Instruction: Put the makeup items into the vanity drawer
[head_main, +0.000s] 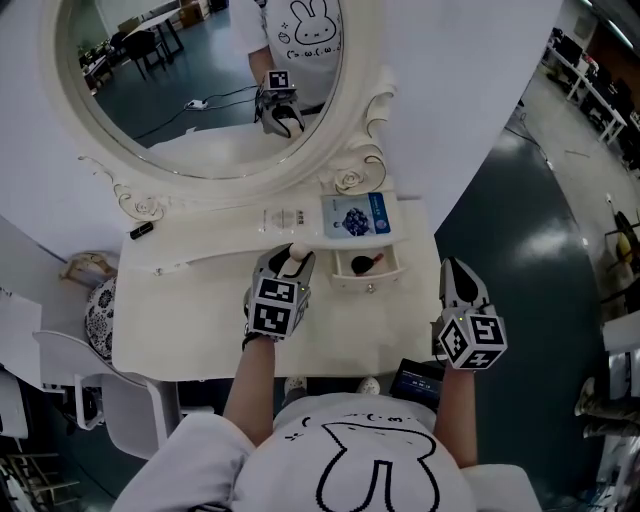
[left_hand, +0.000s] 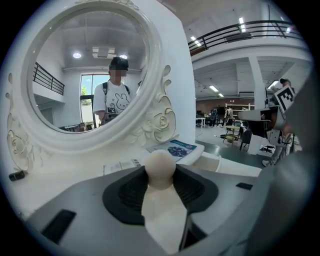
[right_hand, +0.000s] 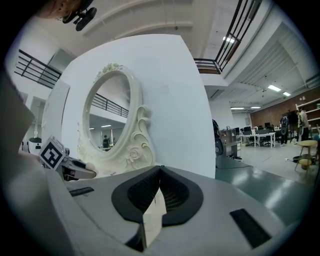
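Observation:
My left gripper hovers over the white vanity top, just left of the open small drawer. It is shut on a beige makeup sponge whose rounded end sticks out past the pads. Inside the drawer lie a red lipstick and a dark item. A blue-printed packet and a white printed packet lie on the raised shelf below the oval mirror. My right gripper is shut and empty, off the vanity's right edge; its pads meet.
A small black item rests at the shelf's left end. A white chair and a patterned cushion stand left of the vanity. A dark device lies near the front edge by my body. Dark floor lies to the right.

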